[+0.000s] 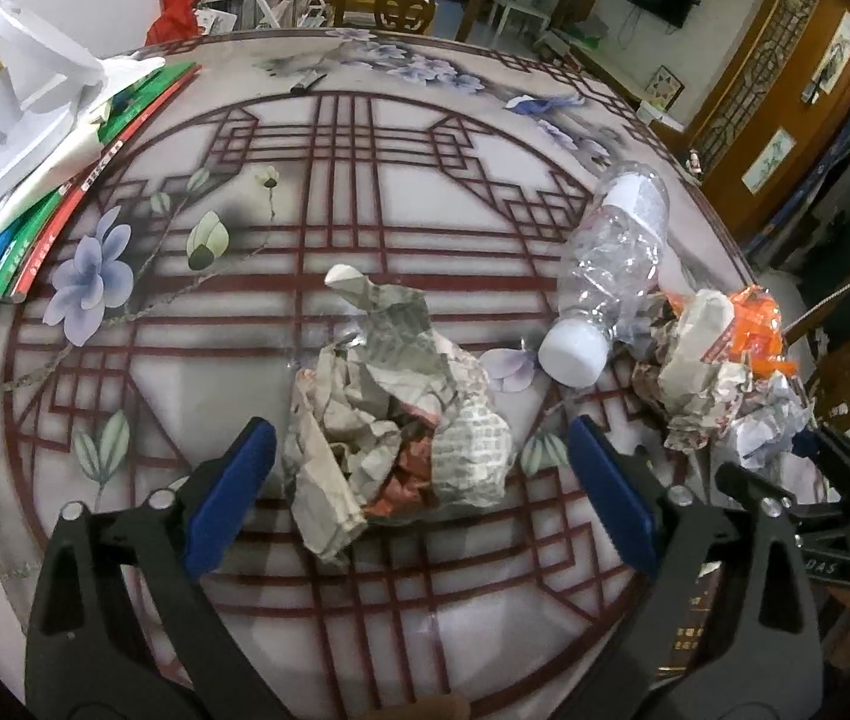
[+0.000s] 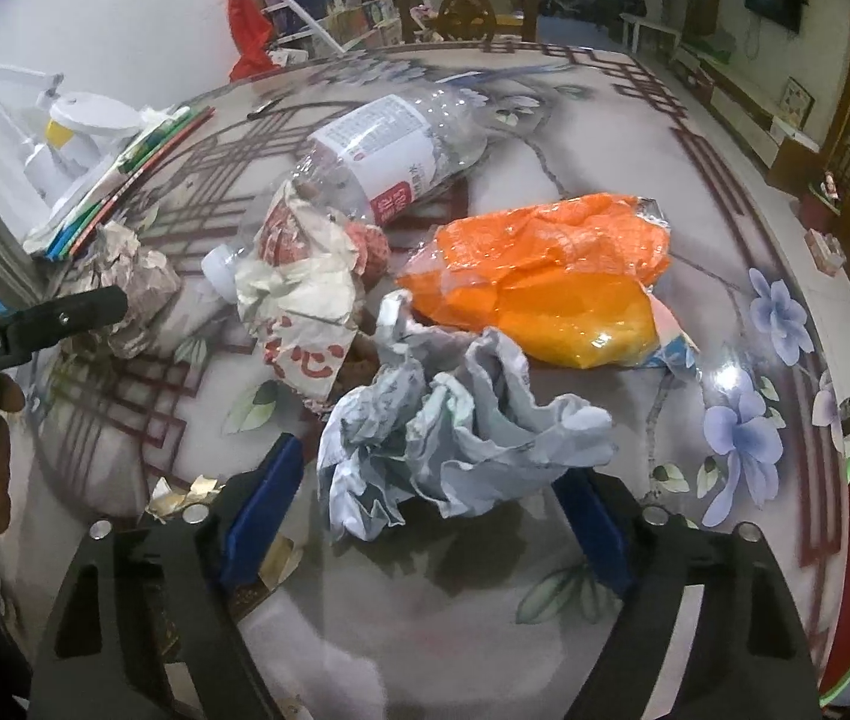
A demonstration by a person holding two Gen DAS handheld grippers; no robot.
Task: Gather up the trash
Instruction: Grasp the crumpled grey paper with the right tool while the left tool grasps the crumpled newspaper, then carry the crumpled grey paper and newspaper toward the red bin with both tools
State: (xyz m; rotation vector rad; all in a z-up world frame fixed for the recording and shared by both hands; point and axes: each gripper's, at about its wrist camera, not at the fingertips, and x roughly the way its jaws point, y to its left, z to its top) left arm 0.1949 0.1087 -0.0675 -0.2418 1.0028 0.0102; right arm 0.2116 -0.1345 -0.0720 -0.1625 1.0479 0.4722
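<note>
Right wrist view alone shows orange plastic bag behind crumpled pale-blue paper wad. Your right gripper tilts down, released, straddling wad. Your left gripper likewise, fingers released around crumpled newspaper ball, left of crushed clear plastic bottle.

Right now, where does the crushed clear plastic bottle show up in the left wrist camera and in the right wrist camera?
Left wrist view: the crushed clear plastic bottle lies right of centre, white cap toward the camera, beside the orange wrapper.
Right wrist view: the bottle lies upper centre, white cap at lower left, partly behind crumpled paper.
Shared landmark: the stack of books at the table's left edge.
</note>
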